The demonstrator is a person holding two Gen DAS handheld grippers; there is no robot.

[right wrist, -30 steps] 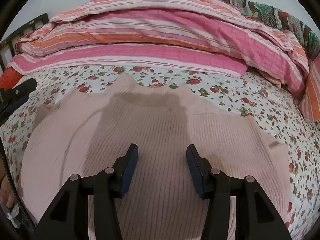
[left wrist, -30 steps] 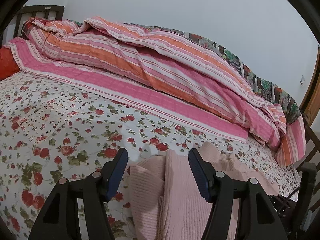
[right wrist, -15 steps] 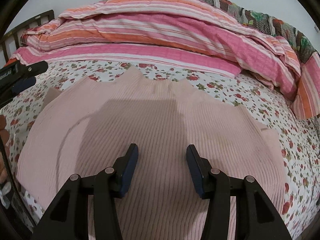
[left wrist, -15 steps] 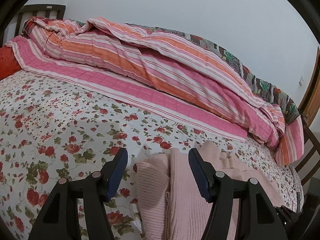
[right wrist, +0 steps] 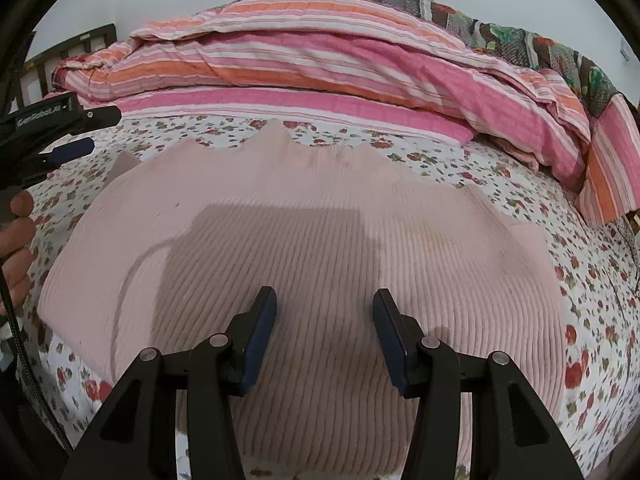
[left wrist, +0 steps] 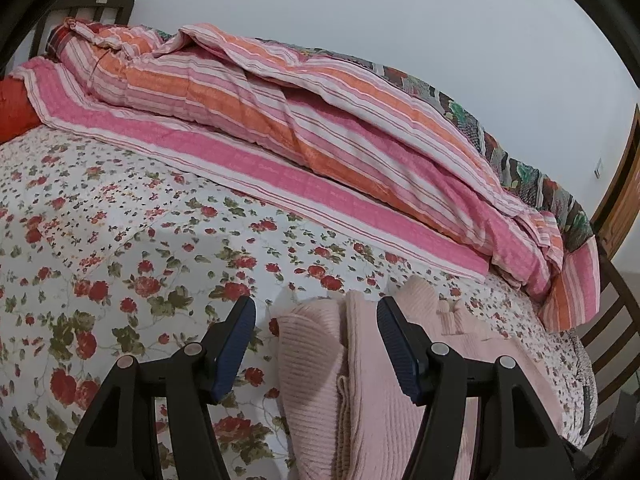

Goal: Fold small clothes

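A pale pink ribbed knit garment (right wrist: 320,240) lies spread flat on the floral bedsheet (right wrist: 520,184). In the left wrist view its left edge (left wrist: 320,360) is folded over in thick layers. My left gripper (left wrist: 316,320) is open and empty, with the folded edge showing between its fingers. It also shows at the far left of the right wrist view (right wrist: 60,136), above the sheet. My right gripper (right wrist: 324,312) is open and empty, over the near middle of the garment.
A rolled pink and orange striped quilt (left wrist: 320,128) lies along the far side of the bed, by the wall. A dark wooden headboard (left wrist: 92,8) stands at the far left. A red pillow (left wrist: 12,108) lies at the left edge. Wooden rails (left wrist: 612,320) stand right.
Both grippers have pulled back and risen a little from the garment, so more of the bed shows. Both stay open. The garment has not moved.
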